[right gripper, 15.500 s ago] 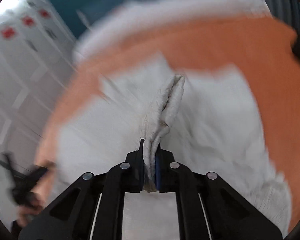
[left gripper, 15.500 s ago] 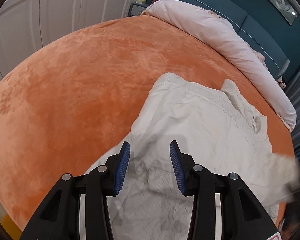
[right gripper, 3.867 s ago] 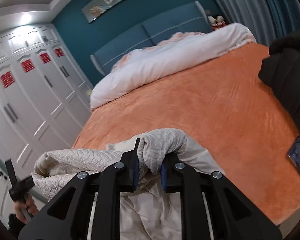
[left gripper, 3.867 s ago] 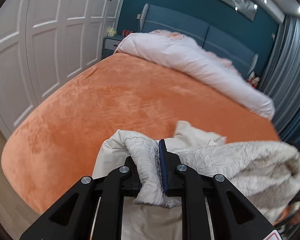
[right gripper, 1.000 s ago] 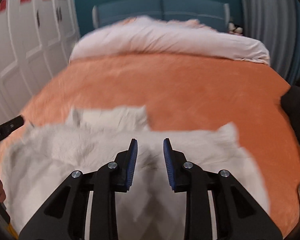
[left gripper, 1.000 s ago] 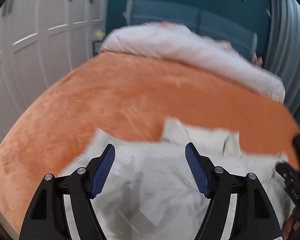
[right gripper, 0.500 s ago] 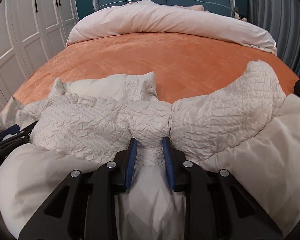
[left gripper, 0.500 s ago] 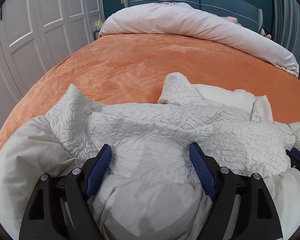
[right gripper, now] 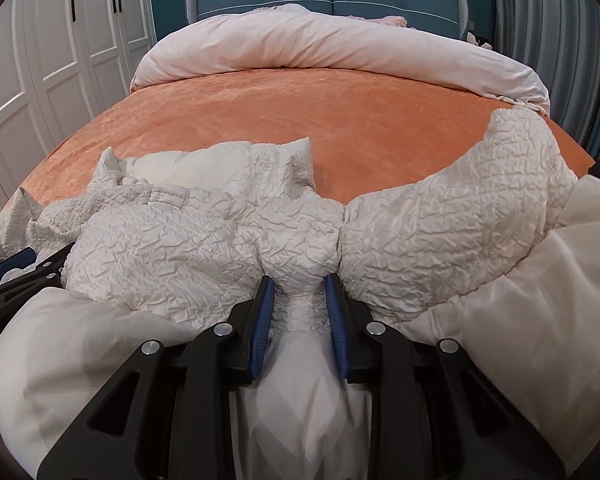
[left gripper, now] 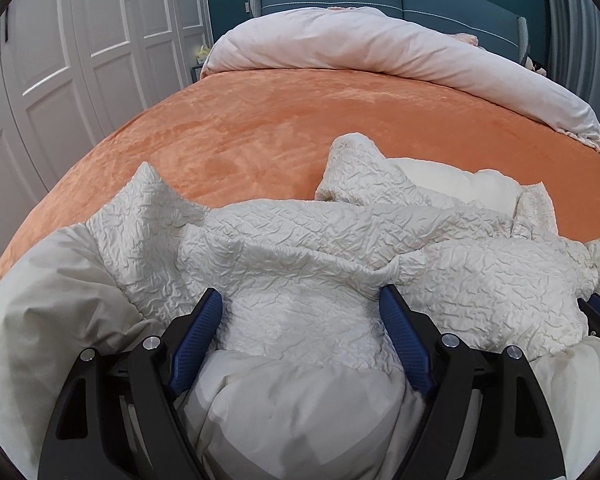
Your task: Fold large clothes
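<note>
Fingers of left gripper spread wide round bunched cream jacket on orange bed; right gripper narrowly parted, pinching a fold. Risk: left's loose hold lets padding slip, fold collapses.

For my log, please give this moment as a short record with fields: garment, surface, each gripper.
garment: cream jacket, crumpled, lining showing at the near edge
surface: orange bed
left gripper: open wide, fabric between the fingers
right gripper: narrow gap, fabric bunched between the pads; grip unclear
behind: pink duvet at the headboard
</note>
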